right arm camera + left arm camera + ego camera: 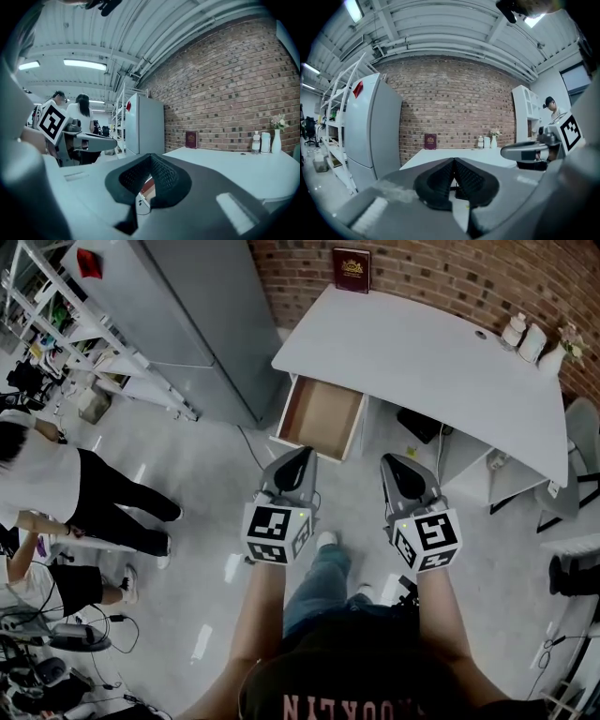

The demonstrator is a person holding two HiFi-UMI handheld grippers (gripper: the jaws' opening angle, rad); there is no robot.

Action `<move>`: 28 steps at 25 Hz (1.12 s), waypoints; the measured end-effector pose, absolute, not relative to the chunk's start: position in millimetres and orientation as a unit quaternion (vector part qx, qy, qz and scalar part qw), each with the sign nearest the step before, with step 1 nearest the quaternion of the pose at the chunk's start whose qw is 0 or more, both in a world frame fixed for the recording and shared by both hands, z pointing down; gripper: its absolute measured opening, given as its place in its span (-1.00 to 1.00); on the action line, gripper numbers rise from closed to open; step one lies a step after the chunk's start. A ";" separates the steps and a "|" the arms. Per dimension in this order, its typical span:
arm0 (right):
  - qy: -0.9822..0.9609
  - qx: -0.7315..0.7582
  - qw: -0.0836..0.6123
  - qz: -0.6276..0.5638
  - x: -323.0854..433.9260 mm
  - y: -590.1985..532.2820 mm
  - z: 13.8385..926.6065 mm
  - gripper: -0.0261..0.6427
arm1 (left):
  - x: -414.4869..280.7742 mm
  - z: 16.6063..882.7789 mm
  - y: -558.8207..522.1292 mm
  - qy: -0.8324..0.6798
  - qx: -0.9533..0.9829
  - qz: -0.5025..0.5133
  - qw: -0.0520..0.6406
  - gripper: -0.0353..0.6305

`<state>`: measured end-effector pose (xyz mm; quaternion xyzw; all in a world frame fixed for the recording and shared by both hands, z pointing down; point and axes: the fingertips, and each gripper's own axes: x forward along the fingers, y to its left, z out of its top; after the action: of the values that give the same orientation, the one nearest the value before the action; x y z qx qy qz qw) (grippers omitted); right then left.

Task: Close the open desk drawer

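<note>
Head view, drawer: drawer [321, 416] stands pulled out under the picture-left end of the white worktop [422, 352], brown inside showing.
Head view, grippers: your left gripper [300, 456] and right gripper [394, 463] hang side by side over the floor, near the drawer front but apart from it.
Left gripper view, fingers: your fingers [440, 176] are pressed together with nothing between them; the worktop lies ahead, with a dark red book [430, 141] against the brick wall.
Right gripper view, fingers: tips meet and hold nothing; the drawer's brown shows through the gap beneath them.

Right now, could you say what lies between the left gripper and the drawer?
Nothing: the head view shows the left gripper close before the drawer.
</note>
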<state>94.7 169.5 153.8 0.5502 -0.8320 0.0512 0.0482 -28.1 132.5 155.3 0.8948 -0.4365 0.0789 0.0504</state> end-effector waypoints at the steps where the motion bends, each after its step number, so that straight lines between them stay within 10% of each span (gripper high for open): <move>1: -0.830 0.552 0.051 0.053 91.7 159.4 155.8 -0.92 | -31.3 157.4 120.8 -0.435 0.895 0.079 0.053 -0.89; 28: -0.800 0.560 0.159 0.145 75.6 -4.8 287.5 -0.92 | -64.0 312.8 -51.5 -0.408 0.880 0.127 0.207 -0.90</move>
<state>75.6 -4.8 287.5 0.5600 -0.7999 0.1453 0.1595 -64.0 -51.5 312.8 0.8803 -0.4080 0.1268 0.2065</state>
